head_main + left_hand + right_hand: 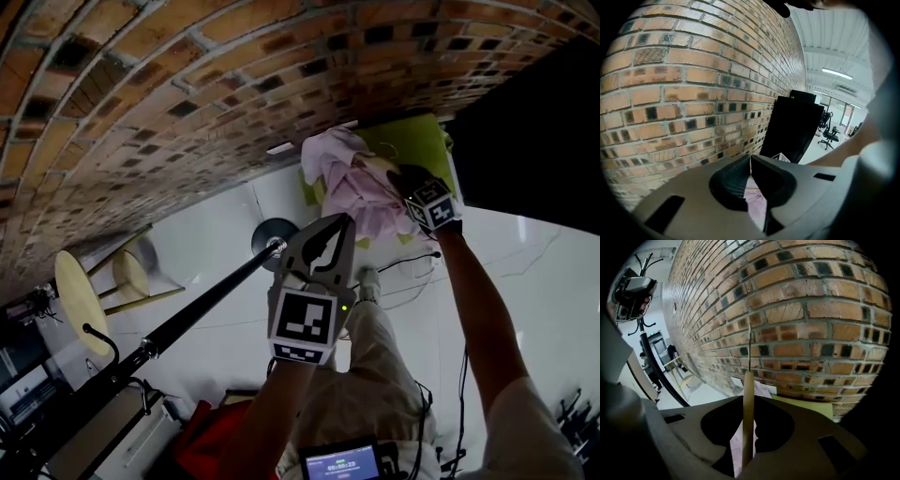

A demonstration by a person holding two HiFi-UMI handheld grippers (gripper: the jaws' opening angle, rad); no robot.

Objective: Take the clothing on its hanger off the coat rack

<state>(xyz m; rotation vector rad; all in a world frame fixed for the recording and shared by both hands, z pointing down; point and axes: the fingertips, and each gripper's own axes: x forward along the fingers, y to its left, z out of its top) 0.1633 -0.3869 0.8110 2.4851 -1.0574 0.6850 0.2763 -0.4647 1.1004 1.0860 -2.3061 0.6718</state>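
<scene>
**Pink garment on its hanger, off the rack and low by the wall**

Nearest the lens, at the bottom edge of the head view: a small lit screen [342,461], with beige trousers [375,375] just beyond. Further out, the grey left gripper [343,223] with its black-and-white marker cube. The right gripper [405,180] sits up and to the right of it. Both point toward the foot of the red-brown brick wall [187,84].

Bunched between the two grippers: the pale pink clothing [352,183], crumpled in soft folds. Seen over a yellow-green flat panel [417,141] that lies against the wall; contact with the panel not clear.

In the right gripper view, jaws clamped tight on a tan wooden hanger [748,418]. Bar upright between them, thin metal hook [749,348] rising above against the bricks, pink folds hanging below.

In the left gripper view, jaws drawn together, tips meeting. Pink cloth visible in the slit behind the tips; unclear whether pinched or only seen through the gap.

Slanting down to the lower left of the head view: a black metal coat rack [187,314]. Round base on the white glossy floor [216,225], just beside the left gripper as seen from above. Hooks well apart from the garment, nothing pink on them. Further left, two pale round-topped wooden stools [77,295].
</scene>
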